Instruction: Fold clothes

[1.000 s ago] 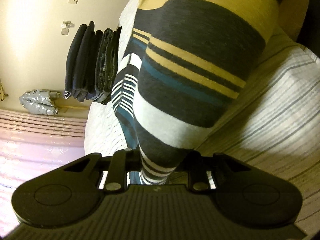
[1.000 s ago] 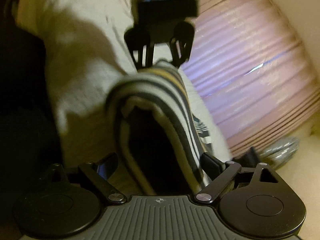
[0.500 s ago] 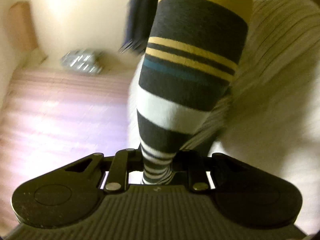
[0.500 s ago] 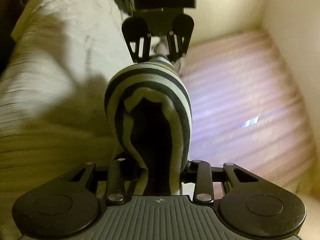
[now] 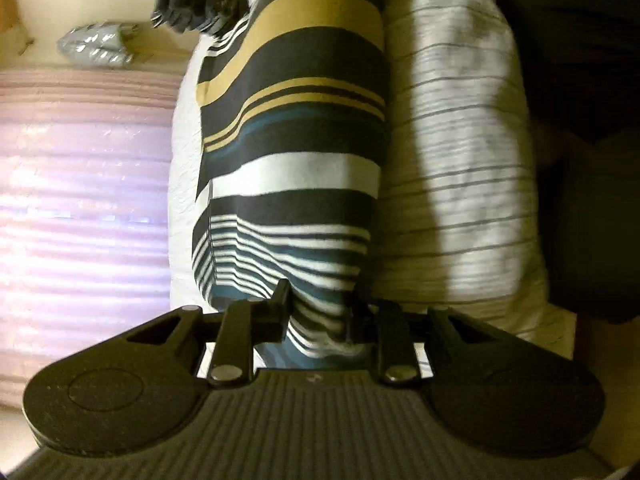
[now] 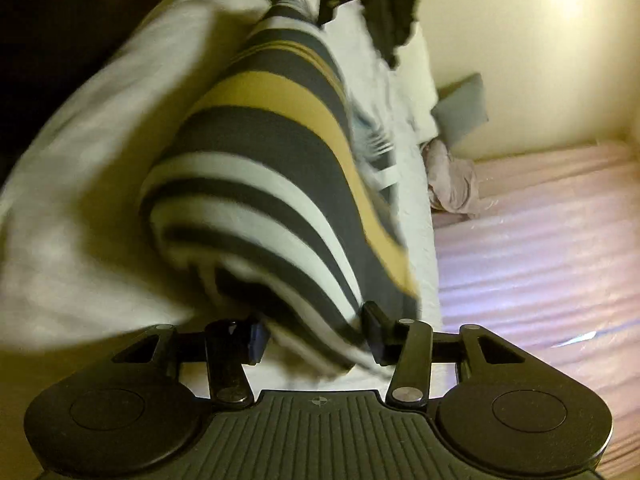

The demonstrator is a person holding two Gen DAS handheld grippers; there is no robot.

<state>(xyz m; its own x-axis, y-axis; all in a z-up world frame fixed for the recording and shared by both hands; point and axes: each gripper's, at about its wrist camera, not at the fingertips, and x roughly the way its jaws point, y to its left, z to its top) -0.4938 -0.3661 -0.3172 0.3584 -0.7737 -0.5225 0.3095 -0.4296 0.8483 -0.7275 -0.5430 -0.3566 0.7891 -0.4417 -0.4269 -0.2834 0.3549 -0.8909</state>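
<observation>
Striped garment [image 5: 296,184], one (over bed [image 5: 460,152]); left gripper [image 5: 320,312], right gripper [image 6: 314,334] each clamped on it.

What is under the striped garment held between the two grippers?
Under the striped garment lies a pale bedcover with thin dark lines, visible on both sides of it. The left gripper and right gripper clamp its ends. Whatever lies directly beneath the cloth is hidden.

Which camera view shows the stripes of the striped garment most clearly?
The left wrist view: the striped garment is fairly sharp there, with mustard, dark, teal and white bands. In the right wrist view it is blurred and no teal band is clear.
</observation>
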